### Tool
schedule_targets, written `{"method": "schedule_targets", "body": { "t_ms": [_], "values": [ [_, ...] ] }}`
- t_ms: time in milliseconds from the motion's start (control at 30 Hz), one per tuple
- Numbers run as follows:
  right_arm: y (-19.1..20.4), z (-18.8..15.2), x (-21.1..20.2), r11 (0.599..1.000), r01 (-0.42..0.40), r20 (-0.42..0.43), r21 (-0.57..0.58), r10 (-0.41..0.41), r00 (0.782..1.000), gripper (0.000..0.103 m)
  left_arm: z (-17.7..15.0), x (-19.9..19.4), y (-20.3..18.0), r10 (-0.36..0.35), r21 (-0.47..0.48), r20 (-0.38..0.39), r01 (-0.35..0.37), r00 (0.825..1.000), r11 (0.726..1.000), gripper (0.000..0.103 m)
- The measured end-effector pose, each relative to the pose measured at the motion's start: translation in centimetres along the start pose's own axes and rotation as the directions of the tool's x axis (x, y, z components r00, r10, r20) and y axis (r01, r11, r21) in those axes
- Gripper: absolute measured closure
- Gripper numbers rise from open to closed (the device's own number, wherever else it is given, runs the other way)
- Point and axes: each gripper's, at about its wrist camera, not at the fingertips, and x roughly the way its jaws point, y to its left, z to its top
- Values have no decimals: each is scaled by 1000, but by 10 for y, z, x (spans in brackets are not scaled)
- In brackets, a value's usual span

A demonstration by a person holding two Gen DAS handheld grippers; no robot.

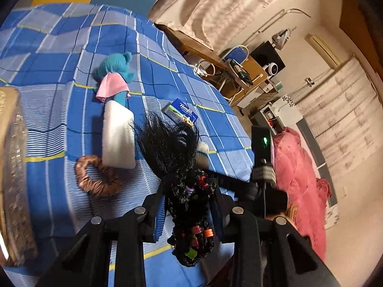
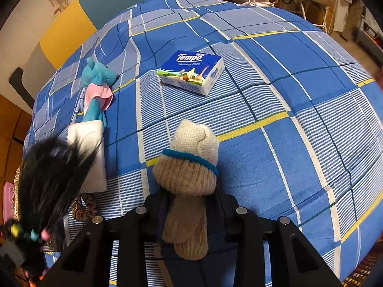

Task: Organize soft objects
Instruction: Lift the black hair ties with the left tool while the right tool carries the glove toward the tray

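Blue tissue pack [image 2: 191, 71] on the checked bedspread [image 2: 299, 155], white "Tempo" on its top face, smaller "Germany 1929" beneath, "Tempo" again on its short side, same brand word legible in the left wrist view [image 1: 181, 113]

Left gripper [image 1: 189, 205]: matte black angular frame, two forked struts on each side of the jaws, each capped by a round silver screw head; fingers [image 1: 160, 215] faced with blue pads. Right gripper [image 2: 189, 205]: same black frame, four silver screw heads behind the jaws, dark navy fingers [image 2: 223, 212]
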Motion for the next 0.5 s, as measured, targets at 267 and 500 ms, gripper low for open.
{"method": "schedule_targets", "body": {
  "t_ms": [267, 500],
  "values": [
    [17, -3, -15, 996, -50, 81, -71, 56, 995, 69, -25, -68, -5, 91, 113, 102, -102, 991, 988, 71],
    [34, -11, -26, 986, -103, 128, -132, 120, 984, 69, -44, -147, 13, 152, 100, 228, -178, 962, 979, 71]
  ]
}}
